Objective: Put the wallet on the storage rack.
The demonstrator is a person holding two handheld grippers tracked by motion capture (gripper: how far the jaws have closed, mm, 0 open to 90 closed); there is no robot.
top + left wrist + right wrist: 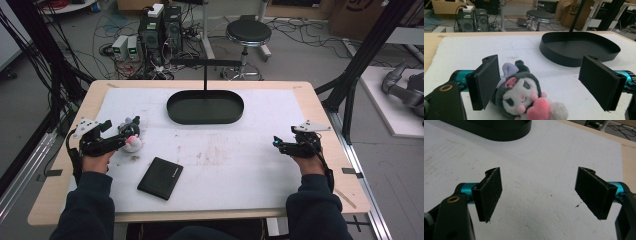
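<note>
A small plush toy point(524, 96) with a dark hood, white face and pink heart lies on the white mat at the table's left point(132, 142). My left gripper point(122, 139) is open, its jaws standing on either side of the plush point(544, 82); the left jaw is close against the toy's hood, the right jaw well clear of it. A black oval tray point(205, 107) sits at the back centre of the mat, its wall point(564, 53) beyond the plush. My right gripper point(280, 145) hovers open over bare mat point(537, 195) at the table's right.
A black flat wallet-like case point(160, 178) lies near the front edge, left of centre. A thin black post point(205, 75) rises behind the tray. The tray's corner point(499, 132) sits ahead of the right gripper. A stool point(248, 34) and computers stand on the floor beyond.
</note>
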